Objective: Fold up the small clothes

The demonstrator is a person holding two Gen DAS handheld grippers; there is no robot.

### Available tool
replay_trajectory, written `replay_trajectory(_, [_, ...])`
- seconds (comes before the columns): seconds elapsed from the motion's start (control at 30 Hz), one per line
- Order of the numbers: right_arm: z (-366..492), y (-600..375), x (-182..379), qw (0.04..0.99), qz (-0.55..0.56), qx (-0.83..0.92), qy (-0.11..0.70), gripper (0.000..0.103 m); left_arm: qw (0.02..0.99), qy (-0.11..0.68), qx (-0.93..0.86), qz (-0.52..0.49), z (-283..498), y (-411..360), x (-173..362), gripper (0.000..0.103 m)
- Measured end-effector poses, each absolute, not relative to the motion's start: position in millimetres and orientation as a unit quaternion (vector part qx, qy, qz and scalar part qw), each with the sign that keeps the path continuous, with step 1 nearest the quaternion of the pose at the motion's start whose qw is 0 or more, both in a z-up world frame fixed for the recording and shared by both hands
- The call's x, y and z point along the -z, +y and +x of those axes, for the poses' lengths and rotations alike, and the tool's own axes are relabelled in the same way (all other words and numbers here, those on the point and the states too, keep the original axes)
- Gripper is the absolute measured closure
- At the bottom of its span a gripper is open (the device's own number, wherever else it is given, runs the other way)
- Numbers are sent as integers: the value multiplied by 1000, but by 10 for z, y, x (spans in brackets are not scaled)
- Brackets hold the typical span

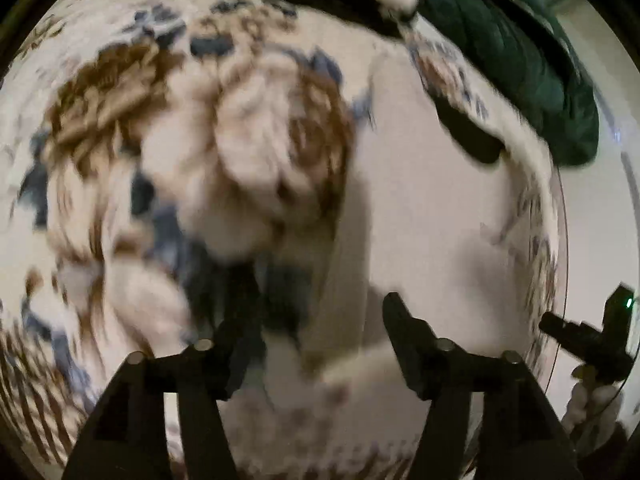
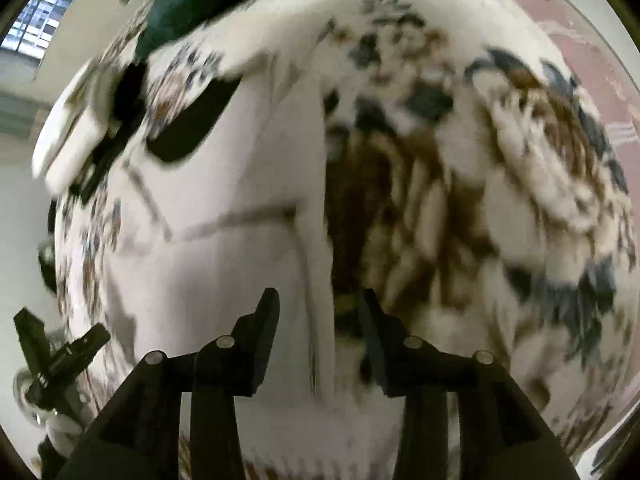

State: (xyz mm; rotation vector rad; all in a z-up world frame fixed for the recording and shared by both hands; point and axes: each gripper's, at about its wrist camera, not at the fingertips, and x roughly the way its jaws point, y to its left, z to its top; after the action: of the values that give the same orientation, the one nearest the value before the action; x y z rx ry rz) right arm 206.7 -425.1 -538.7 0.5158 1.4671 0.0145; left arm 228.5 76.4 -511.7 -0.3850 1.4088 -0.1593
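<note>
White, smooth cloth point(image 1: 412, 208) fills the right-centre of the left wrist view, lying on a floral cover point(image 1: 100, 120) printed with brown blooms and blue-grey leaves; heavy blur softens all edges. Its left edge forms a long straight fold line running down toward the left gripper point(image 1: 316, 328). The black angular fingers point(image 1: 400, 320) stand wide apart with nothing between them, the cloth's edge lying beneath the gap. A dark green quilted bundle point(image 1: 520, 60) sits at the upper right. The other tool point(image 1: 588, 336) shows at the right margin.

Right wrist view: the same white cloth point(image 2: 224, 208) occupies the left-centre, matte and flat, with a faint crease line across it; its straight right edge meets the floral cover point(image 2: 520, 160). The right gripper point(image 2: 320, 308) is moderately open, empty, straddling that edge. The green bundle point(image 2: 180, 8) lies at the top left.
</note>
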Motion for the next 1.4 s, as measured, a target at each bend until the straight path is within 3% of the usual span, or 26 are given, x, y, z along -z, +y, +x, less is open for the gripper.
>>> replay_trajectory(0.17, [1703,-3977,5634,672,211,-39,709,59,740,659,58,-121,2173,414,5463,44])
replay_trajectory(0.2, [1678,-3919,5704,666,208,-44,715,59,752,648,59,-104,2179,362,5477,56])
replay_trajectory(0.23, [1667,-3872,5764,663,203,-46,720,59,758,643,66,-86,2180,316,5471,79])
replay_trajectory(0.27, [1651,-3831,5836,664,192,-42,722,61,762,641,72,-62,2179,265,5457,81])
replay_trajectory(0.33, [1648,-3811,5893,673,176,-25,718,90,774,626,98,-4,2145,170,5365,88])
replay_trajectory(0.47, [1675,-3884,5828,695,127,16,708,101,771,614,130,112,2023,152,5242,92])
replay_trajectory(0.63, [1651,-4138,5706,700,108,49,704,101,745,643,95,153,2037,553,5318,91])
replay_trajectory(0.77, [1593,-4311,5639,687,173,37,704,99,724,684,87,-15,2043,903,5353,84])
replay_trajectory(0.8, [1574,-4332,5615,685,202,23,700,91,716,688,90,-78,2025,937,5367,77])
replay_trajectory(0.87, [1537,-4309,5581,680,241,-1,692,70,707,683,106,-151,1993,899,5391,75])
replay_trajectory(0.9, [1528,-4291,5576,681,245,-7,690,69,707,680,113,-157,1981,803,5410,75])
replay_trajectory(1.2, [1522,-3771,5801,669,161,-27,725,69,744,659,104,-31,2031,239,5526,73])
replay_trajectory(1.27, [1492,-3753,5738,677,169,-36,716,69,761,640,106,-20,2051,174,5534,78])
replay_trajectory(1.33, [1496,-3708,5769,679,162,-44,715,69,765,633,116,-2,2101,140,5539,92])
replay_trajectory(1.37, [1541,-3619,5839,677,145,-42,720,69,767,629,122,3,2125,142,5521,93])
replay_trajectory(1.4, [1594,-3588,5891,678,142,-41,720,77,771,624,128,6,2129,140,5495,95])
